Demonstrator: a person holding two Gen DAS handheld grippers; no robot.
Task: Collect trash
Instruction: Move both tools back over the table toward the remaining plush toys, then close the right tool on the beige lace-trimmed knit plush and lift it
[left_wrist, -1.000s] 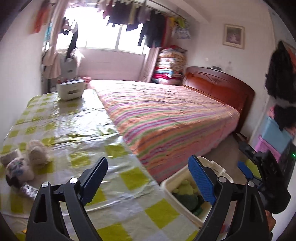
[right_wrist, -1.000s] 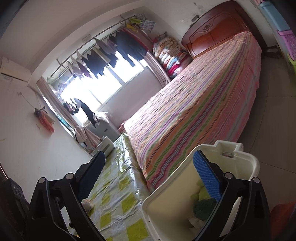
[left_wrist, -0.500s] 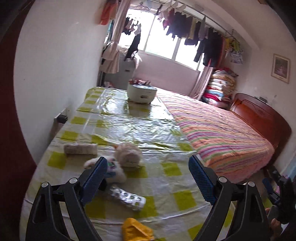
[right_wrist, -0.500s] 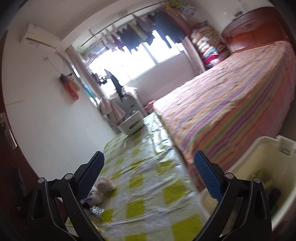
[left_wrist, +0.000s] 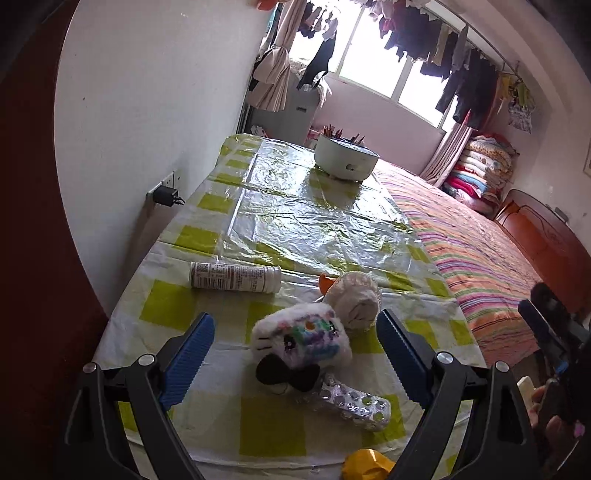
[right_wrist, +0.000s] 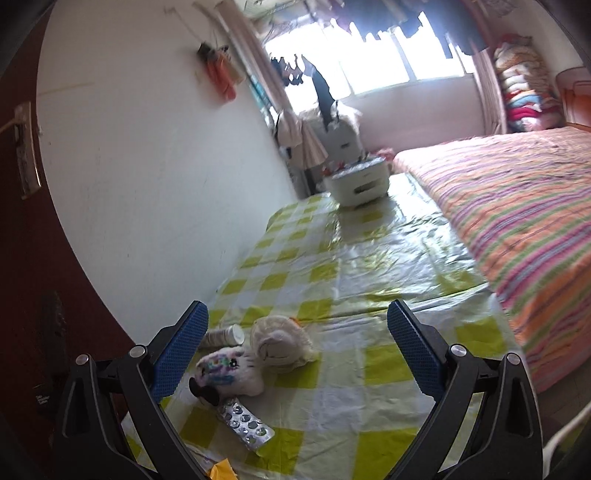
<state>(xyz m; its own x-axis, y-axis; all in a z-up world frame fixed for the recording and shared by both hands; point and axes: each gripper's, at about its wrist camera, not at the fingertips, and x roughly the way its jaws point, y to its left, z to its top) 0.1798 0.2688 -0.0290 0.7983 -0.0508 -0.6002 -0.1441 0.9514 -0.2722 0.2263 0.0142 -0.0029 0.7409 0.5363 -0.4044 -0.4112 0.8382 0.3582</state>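
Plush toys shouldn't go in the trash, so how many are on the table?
2. The white cat plush lies near the front edge, touching the blister pack; the cream plush lies just behind it. None looks hidden.

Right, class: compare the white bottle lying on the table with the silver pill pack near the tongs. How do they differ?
The bottle is a round white tube with a printed label; the pill pack is a flat, shiny silver sheet with bumps. The bottle lies apart by the wall side; the pill pack touches the cat toy. The bottle looks longer than the pill pack. Both lie flat on the checked tablecloth.
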